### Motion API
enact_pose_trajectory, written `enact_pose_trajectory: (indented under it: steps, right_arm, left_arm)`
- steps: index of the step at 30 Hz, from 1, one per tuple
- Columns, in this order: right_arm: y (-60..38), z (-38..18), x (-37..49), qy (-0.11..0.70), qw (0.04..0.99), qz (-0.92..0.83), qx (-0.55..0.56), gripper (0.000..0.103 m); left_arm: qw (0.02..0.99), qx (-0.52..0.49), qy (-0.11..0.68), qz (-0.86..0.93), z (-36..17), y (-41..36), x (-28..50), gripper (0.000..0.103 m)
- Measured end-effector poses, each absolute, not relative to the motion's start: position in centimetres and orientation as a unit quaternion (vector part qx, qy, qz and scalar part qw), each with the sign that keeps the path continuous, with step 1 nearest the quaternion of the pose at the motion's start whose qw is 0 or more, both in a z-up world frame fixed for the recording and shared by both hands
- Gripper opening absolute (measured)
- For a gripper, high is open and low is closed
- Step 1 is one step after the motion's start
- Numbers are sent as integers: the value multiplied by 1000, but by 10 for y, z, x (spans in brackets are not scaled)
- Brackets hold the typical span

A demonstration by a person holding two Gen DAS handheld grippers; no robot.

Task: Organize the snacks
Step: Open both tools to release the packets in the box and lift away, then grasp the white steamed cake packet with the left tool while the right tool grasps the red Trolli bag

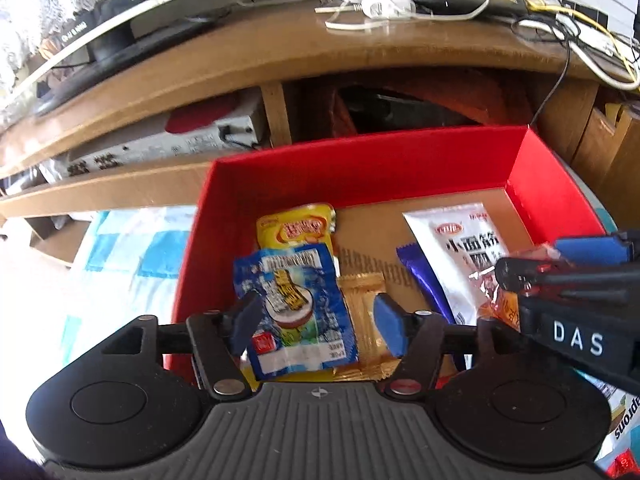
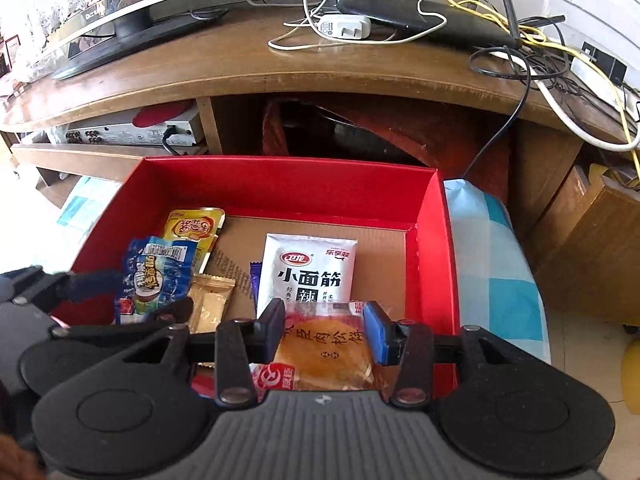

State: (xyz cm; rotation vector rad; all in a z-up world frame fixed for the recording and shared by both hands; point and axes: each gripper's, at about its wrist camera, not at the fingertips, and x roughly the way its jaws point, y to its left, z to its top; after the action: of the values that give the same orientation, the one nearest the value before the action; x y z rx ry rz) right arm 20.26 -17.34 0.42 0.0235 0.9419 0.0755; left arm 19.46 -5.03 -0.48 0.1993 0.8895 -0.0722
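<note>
A red box (image 1: 360,164) (image 2: 288,184) holds several snack packets. My left gripper (image 1: 316,322) is open over the box, with a blue packet (image 1: 296,312) (image 2: 154,280) lying between its fingers on a yellow packet (image 1: 298,226) (image 2: 196,226) and a gold packet (image 1: 364,300) (image 2: 210,304). My right gripper (image 2: 324,332) is shut on a clear-wrapped round orange pastry (image 2: 326,352) (image 1: 500,300) above the box's near right part. A white packet (image 2: 310,268) (image 1: 464,244) and a purple one (image 1: 424,276) lie beneath it.
The box sits on a blue-and-white checked cloth (image 2: 492,264) (image 1: 132,256). Behind it stands a wooden TV cabinet (image 2: 256,68) with a monitor (image 2: 132,24), cables, a charger (image 2: 344,26) and a silver device (image 2: 132,128) on its shelf. More packets lie at the right (image 1: 624,420).
</note>
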Motion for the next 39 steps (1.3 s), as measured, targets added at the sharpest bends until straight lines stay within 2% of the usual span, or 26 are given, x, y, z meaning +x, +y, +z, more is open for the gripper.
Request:
enact_pose_trajectory:
  steps: [7, 12, 20, 27, 39]
  right_arm:
    - [-176, 11, 196, 447, 894, 24, 7, 81]
    - [-176, 19, 190, 437, 899, 29, 6, 87]
    - [-180, 36, 175, 418, 908, 23, 16, 87]
    - [-176, 46, 145, 417, 908, 34, 19, 88]
    - [-125, 36, 109, 453, 885, 110, -1, 88]
  left_arm:
    - [902, 97, 419, -31, 7, -47, 187, 84]
    - [907, 101, 409, -22, 17, -42, 180, 86]
    - [917, 96, 386, -16, 34, -33, 159, 89]
    - [927, 112, 357, -16, 49, -13, 128, 100]
    - [888, 87, 451, -6, 10, 74, 127, 101]
